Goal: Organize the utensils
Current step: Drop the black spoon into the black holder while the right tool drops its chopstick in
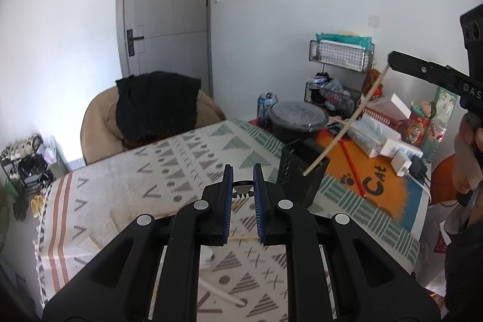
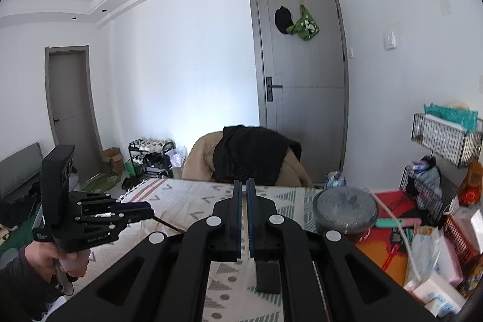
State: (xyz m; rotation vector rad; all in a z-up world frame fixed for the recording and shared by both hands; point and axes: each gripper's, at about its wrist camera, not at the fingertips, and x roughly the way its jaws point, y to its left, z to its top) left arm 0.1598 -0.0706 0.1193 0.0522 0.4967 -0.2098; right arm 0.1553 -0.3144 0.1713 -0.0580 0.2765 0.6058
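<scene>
In the left wrist view my right gripper (image 1: pixel 392 58) is shut on a wooden chopstick (image 1: pixel 347 122) and holds it slanted, its lower tip just above the open top of a black mesh utensil holder (image 1: pixel 302 171). In the right wrist view the chopstick (image 2: pixel 245 231) shows as a thin pale strip between the nearly closed pads of my right gripper (image 2: pixel 244 186). My left gripper (image 1: pixel 243 171) is open and empty above the patterned tablecloth (image 1: pixel 135 186); a fork (image 1: pixel 241 190) lies beyond its tips, and more chopsticks (image 1: pixel 244 237) lie under it. My left gripper also shows in the right wrist view (image 2: pixel 145 208).
A black lidded bowl (image 1: pixel 297 118) stands behind the holder. A red straw (image 1: pixel 351 165), a power strip (image 1: pixel 400 150) and boxes crowd the orange mat at right. A white straw (image 1: pixel 223 293) lies near the front. A chair with black cloth (image 1: pixel 157 107) stands beyond the far edge.
</scene>
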